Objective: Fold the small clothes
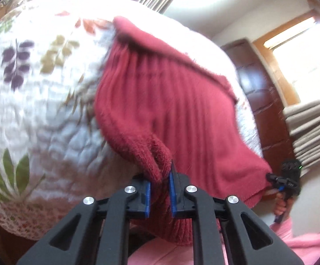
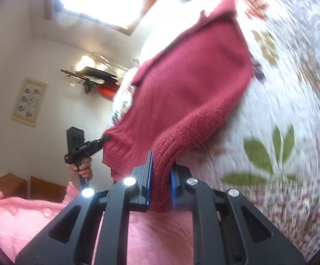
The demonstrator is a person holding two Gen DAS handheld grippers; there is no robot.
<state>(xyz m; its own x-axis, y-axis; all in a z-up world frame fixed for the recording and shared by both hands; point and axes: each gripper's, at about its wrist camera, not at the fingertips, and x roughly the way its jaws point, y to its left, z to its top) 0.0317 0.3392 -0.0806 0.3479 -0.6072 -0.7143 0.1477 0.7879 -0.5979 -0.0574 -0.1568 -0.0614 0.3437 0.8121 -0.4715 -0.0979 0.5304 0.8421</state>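
Hanging across the middle of both frames, a dark red knitted sweater (image 1: 171, 101) is stretched between the two grippers, above a white quilted bedcover (image 1: 38, 101) with printed leaves. No container shows in either view.

In the left wrist view, the left gripper (image 1: 160, 190) fills the bottom centre. Its blue pads (image 1: 147, 198) are closed to a narrow gap on a bunched ribbed edge of the sweater, and the knit passes down between the fingers. At the lower right of this frame, the right gripper (image 1: 272, 177) bites the other lower corner of the sweater.

In the right wrist view, the right gripper (image 2: 161, 190) at the bottom centre is also closed on a thick ribbed fold, which fills the gap between its pads. The left gripper (image 2: 103, 140) is at the middle left, pinching the hem corner, with a hand (image 2: 82, 170) below it. A pink garment (image 2: 27, 216) lies at the lower left.
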